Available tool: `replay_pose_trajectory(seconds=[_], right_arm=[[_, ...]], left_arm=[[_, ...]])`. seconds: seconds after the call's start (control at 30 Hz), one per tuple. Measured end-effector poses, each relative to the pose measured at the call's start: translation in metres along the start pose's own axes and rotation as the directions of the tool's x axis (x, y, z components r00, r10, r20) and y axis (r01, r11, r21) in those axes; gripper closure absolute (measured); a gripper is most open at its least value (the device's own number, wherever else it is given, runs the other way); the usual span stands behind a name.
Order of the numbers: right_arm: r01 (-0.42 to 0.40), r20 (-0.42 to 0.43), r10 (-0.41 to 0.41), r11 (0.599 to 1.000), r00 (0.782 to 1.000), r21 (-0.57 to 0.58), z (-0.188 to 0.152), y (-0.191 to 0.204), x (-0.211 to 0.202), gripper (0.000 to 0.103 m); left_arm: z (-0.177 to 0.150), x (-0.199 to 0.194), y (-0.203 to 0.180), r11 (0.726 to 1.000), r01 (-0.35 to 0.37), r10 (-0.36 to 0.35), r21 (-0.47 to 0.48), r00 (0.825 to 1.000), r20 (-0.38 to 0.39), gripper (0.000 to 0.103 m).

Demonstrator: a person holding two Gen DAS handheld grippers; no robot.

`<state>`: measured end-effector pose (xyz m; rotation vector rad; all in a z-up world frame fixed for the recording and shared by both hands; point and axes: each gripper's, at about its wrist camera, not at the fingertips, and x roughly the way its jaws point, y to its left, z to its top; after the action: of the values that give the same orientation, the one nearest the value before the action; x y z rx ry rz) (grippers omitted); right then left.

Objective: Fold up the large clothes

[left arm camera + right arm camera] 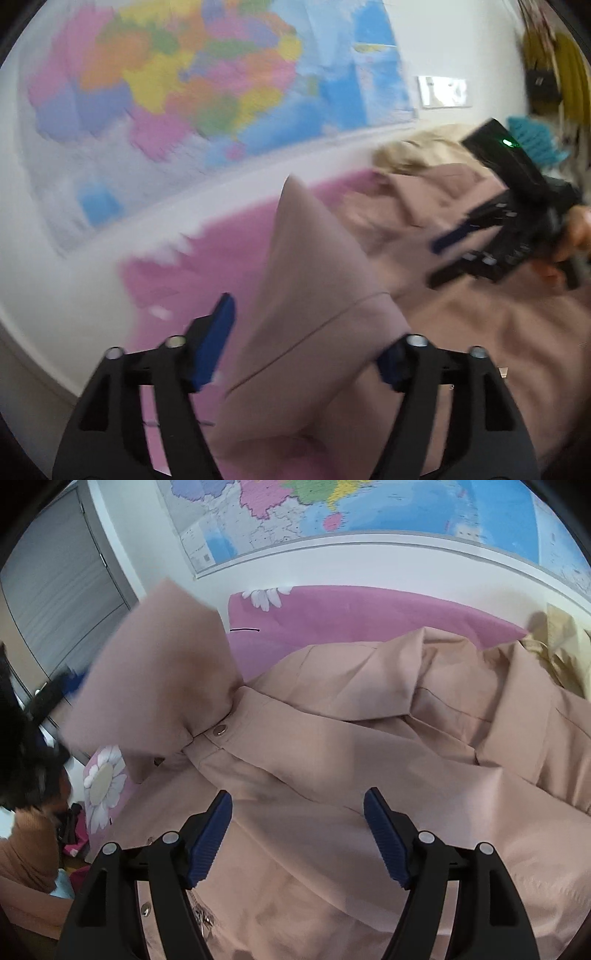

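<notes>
A large pinkish-beige coat [351,760] with snap buttons lies spread on a pink sheet [351,609]. One loose flap of it [159,672] stands lifted at the left, blurred. In the left wrist view this flap [314,266] rises between the wide-set blue pads [212,347] of my left gripper [306,332]; the left pad stands clear of the cloth and the right pad is partly hidden behind it. My right gripper [299,834] hovers open over the coat's body with nothing pinched. It also shows, held by a hand, at the right as the right gripper [441,260].
A big coloured map [369,513] hangs on the white wall behind the bed. A cream garment [554,642] lies at the back right. A grey door [62,590] stands at the left. White flowers [103,782] are printed on the sheet, and a person's brown sleeve [26,856] is low left.
</notes>
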<state>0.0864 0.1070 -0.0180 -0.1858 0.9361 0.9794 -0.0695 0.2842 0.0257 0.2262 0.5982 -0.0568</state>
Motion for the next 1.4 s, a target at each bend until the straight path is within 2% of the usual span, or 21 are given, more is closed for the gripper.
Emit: replay_pose_trajectory(seconds=[0.1, 0.2, 0.27, 0.37, 0.53, 0.67, 0.73, 0.77, 0.83, 0.87, 0.9, 0.97, 1.03, 1.1, 1.13, 1.17, 1.2, 1.27, 1.3, 1.37, 1.4], right_arm=[[-0.001, 0.008, 0.001, 1.000, 1.000, 0.015, -0.003, -0.004, -0.007, 0.030], [-0.015, 0.013, 0.015, 1.000, 1.000, 0.021, -0.007, -0.003, -0.013, 0.030], [-0.056, 0.025, 0.056, 0.998, 0.998, 0.019, -0.008, 0.003, -0.019, 0.029], [-0.192, 0.061, 0.189, 0.980, 0.980, 0.049, -0.001, 0.009, -0.027, 0.022], [-0.366, 0.089, 0.360, 0.928, 0.929, 0.067, 0.028, 0.039, -0.015, 0.015], [-0.404, 0.052, 0.401, 0.908, 0.915, 0.114, 0.045, 0.055, 0.009, 0.008], [-0.368, 0.028, 0.368, 0.922, 0.930, 0.123, 0.049, 0.058, 0.020, 0.008], [-0.338, 0.005, 0.341, 0.931, 0.940, 0.136, 0.049, 0.058, 0.029, 0.012], [-0.319, -0.037, 0.329, 0.933, 0.944, 0.166, 0.046, 0.049, 0.043, 0.062], [-0.320, -0.048, 0.335, 0.928, 0.941, 0.188, 0.042, 0.044, 0.045, 0.094], [-0.326, -0.034, 0.341, 0.919, 0.939, 0.220, 0.038, 0.032, 0.046, 0.094], [-0.295, -0.002, 0.304, 0.924, 0.953, 0.245, 0.032, 0.012, 0.038, 0.094], [-0.312, 0.021, 0.320, 0.905, 0.947, 0.289, 0.026, -0.011, 0.034, 0.094], [-0.264, 0.016, 0.275, 0.906, 0.961, 0.332, 0.017, -0.034, 0.034, 0.088], [-0.247, 0.005, 0.262, 0.903, 0.965, 0.351, 0.013, -0.042, 0.036, 0.080], [-0.232, -0.003, 0.252, 0.894, 0.968, 0.383, 0.008, -0.050, 0.039, 0.067], [-0.232, -0.004, 0.255, 0.885, 0.967, 0.404, 0.004, -0.055, 0.041, 0.058], [-0.245, 0.020, 0.260, 0.877, 0.965, 0.415, -0.001, -0.059, 0.037, 0.049], [-0.252, 0.038, 0.260, 0.878, 0.965, 0.407, -0.002, -0.058, 0.032, 0.039], [-0.239, 0.058, 0.235, 0.888, 0.970, 0.393, -0.003, -0.056, 0.024, 0.031], [-0.230, 0.066, 0.222, 0.896, 0.973, 0.380, -0.004, -0.054, 0.019, 0.030]], left_arm=[[-0.016, 0.001, -0.002, 0.993, 0.092, -0.093, -0.070, 0.996, -0.010, 0.024], [-0.033, -0.015, 0.030, 0.942, 0.211, -0.199, -0.261, 0.977, 0.071, 0.012], [-0.039, -0.025, 0.040, 0.935, 0.184, -0.163, -0.303, 0.982, 0.093, 0.012], [-0.045, -0.033, 0.049, 0.933, 0.165, -0.144, -0.321, 0.986, 0.087, 0.012], [-0.052, -0.021, 0.027, 0.939, 0.198, -0.198, -0.280, 0.980, 0.030, 0.015], [-0.054, -0.009, 0.013, 0.939, 0.221, -0.231, -0.265, 0.973, -0.005, 0.021], [-0.052, 0.000, 0.003, 0.928, 0.262, -0.276, -0.266, 0.961, -0.014, 0.024], [-0.051, 0.001, 0.000, 0.928, 0.267, -0.281, -0.261, 0.960, -0.017, 0.025], [-0.049, 0.002, -0.008, 0.927, 0.291, -0.304, -0.237, 0.953, -0.020, 0.025], [-0.049, 0.001, -0.009, 0.927, 0.297, -0.309, -0.230, 0.951, -0.018, 0.025], [-0.049, -0.002, -0.008, 0.928, 0.298, -0.309, -0.222, 0.951, -0.014, 0.025], [-0.049, -0.012, 0.001, 0.929, 0.291, -0.299, -0.227, 0.954, 0.001, 0.023], [-0.052, -0.024, 0.017, 0.925, 0.286, -0.289, -0.250, 0.957, 0.027, 0.018], [-0.054, -0.032, 0.032, 0.938, 0.226, -0.227, -0.263, 0.973, 0.026, 0.013], [-0.056, -0.031, 0.040, 0.943, 0.190, -0.195, -0.273, 0.981, 0.007, 0.013], [-0.058, -0.028, 0.046, 0.946, 0.162, -0.174, -0.282, 0.985, -0.018, 0.013], [-0.059, -0.024, 0.050, 0.948, 0.141, -0.158, -0.284, 0.987, -0.039, 0.013], [-0.059, -0.010, 0.053, 0.959, 0.096, -0.125, -0.268, 0.988, -0.091, 0.014], [-0.058, -0.001, 0.052, 0.964, 0.086, -0.117, -0.251, 0.987, -0.111, 0.016], [-0.056, 0.014, 0.048, 0.974, 0.078, -0.112, -0.213, 0.982, -0.153, 0.037], [-0.055, 0.021, 0.046, 0.977, 0.072, -0.109, -0.202, 0.978, -0.180, 0.055]])
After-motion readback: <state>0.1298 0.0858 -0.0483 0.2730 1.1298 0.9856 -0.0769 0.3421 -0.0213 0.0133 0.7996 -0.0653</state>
